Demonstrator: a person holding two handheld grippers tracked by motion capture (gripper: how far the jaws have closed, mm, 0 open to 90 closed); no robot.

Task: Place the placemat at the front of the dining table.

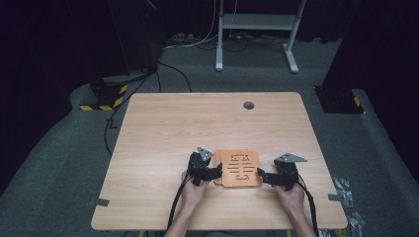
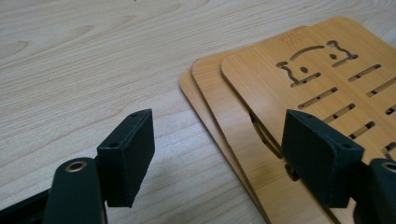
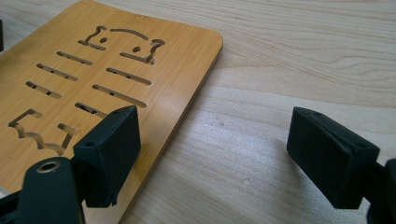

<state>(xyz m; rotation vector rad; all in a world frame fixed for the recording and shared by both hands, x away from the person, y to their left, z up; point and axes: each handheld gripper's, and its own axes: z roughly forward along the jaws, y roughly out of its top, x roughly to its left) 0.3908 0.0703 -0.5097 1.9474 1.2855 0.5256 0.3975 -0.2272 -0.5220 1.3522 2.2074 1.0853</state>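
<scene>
A stack of thin bamboo boards [image 1: 240, 168] with cut-out slots and a face pattern lies flat near the table's front edge. In the left gripper view up to three offset layers of the stack [image 2: 280, 79] show. My left gripper [image 1: 217, 173] is at the stack's left edge, open; its jaws [image 2: 224, 158] straddle that edge, one over bare table and one over the boards. My right gripper [image 1: 260, 175] is at the stack's right edge, also open [image 3: 219, 156], with one jaw above the top board [image 3: 163, 79] and the other above the table. Neither gripper holds anything.
The wooden table [image 1: 197, 128] has a grey round grommet [image 1: 248, 105] near its far edge. Bits of tape [image 1: 100, 201] stick at the front corners. Beyond the table are grey carpet, cables and a white desk frame [image 1: 257, 29].
</scene>
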